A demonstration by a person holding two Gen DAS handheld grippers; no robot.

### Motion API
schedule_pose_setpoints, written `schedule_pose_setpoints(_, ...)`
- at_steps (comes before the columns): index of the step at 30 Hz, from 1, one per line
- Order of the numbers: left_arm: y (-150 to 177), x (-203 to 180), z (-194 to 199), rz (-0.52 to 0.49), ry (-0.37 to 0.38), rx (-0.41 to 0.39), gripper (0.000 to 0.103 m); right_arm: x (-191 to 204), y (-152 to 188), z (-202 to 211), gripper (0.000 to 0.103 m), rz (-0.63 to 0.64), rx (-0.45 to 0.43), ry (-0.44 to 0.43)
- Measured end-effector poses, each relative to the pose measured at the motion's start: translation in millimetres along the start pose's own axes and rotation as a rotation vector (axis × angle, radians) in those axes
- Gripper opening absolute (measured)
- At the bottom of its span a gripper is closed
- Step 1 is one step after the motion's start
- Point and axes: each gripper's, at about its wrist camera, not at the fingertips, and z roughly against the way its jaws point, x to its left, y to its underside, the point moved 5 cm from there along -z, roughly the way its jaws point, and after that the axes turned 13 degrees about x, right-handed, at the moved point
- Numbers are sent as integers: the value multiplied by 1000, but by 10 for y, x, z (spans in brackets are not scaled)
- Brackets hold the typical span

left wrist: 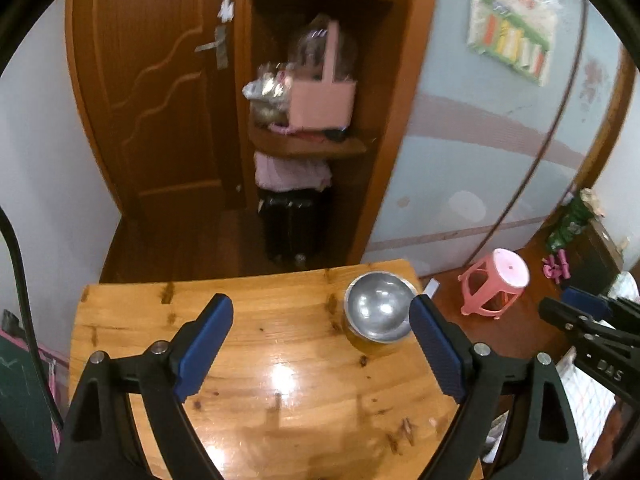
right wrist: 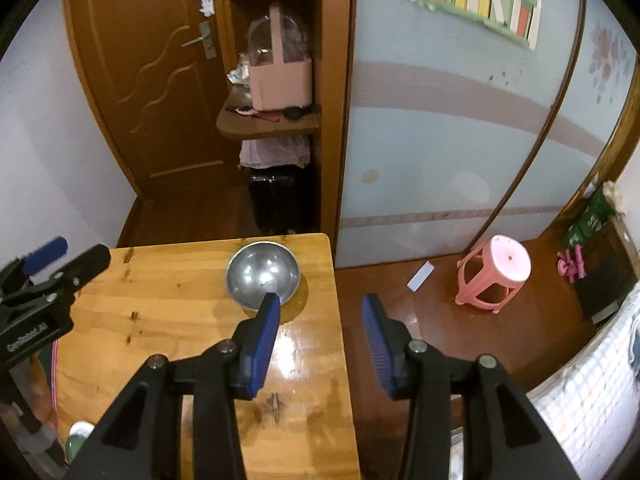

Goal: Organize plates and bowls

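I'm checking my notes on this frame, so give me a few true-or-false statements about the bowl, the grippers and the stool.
1. The bowl sits near the table's far right corner. True.
2. The right gripper holds the bowl. False: it is open and empty.
3. The left gripper is open. True.
4. The stool stands on the table. False: it is on the floor.
5. The bowl is ceramic white. False: it is shiny metal.
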Motion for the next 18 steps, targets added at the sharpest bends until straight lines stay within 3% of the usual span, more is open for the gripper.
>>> schedule_pose_setpoints(10, -39, 165, -1281, 132, 66, 156, 89, 12, -175, -1086, 43, -94, 140, -106)
schedule_pose_setpoints(18, 16, 55, -1785, 101, 81, 238, 88, 147, -266, -1666, 43, -125, 236, -146)
